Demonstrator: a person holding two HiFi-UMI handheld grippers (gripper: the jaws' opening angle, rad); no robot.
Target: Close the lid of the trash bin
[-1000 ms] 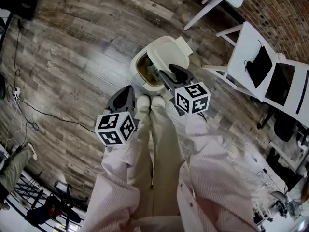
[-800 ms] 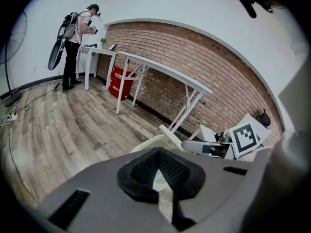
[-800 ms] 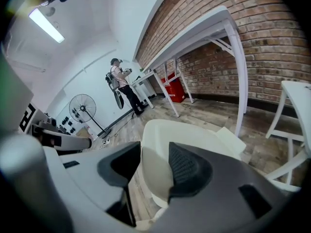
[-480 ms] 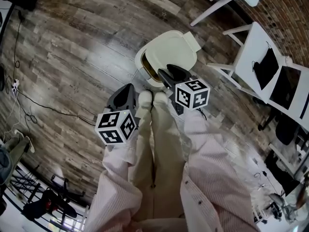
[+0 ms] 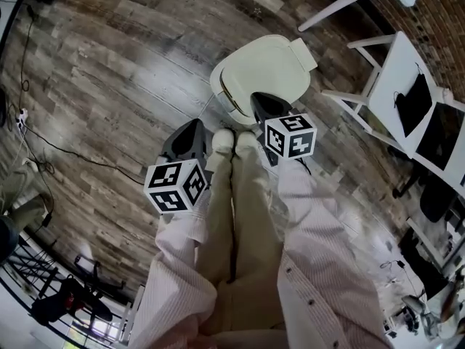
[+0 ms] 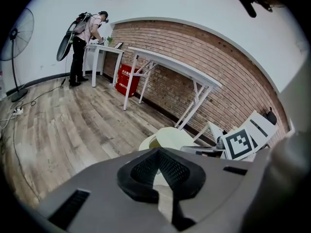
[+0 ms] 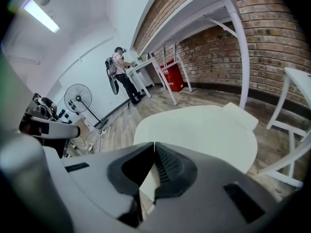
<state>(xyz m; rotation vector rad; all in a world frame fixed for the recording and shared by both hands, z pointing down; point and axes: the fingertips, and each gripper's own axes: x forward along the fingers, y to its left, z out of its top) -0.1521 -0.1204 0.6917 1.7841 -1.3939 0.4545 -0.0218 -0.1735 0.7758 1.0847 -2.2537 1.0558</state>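
Observation:
The cream trash bin stands on the wooden floor just beyond the person's shoes. Its lid lies almost flat over the opening; in the left gripper view a thin dark gap shows under the lid at the left. My right gripper hovers at the lid's near edge, and whether it touches I cannot tell. Its jaws have just been closing and now meet at the tips with nothing between them, the lid right ahead. My left gripper hangs left of the bin, jaws together and empty.
A white folding chair stands right of the bin, and a white table's legs behind it. A cable runs over the floor at the left. Far off, a person stands at a table beside a fan.
The lid has swung down from open, hiding the bin's inside. Both grippers have sunk, the right one following the lid's near edge.

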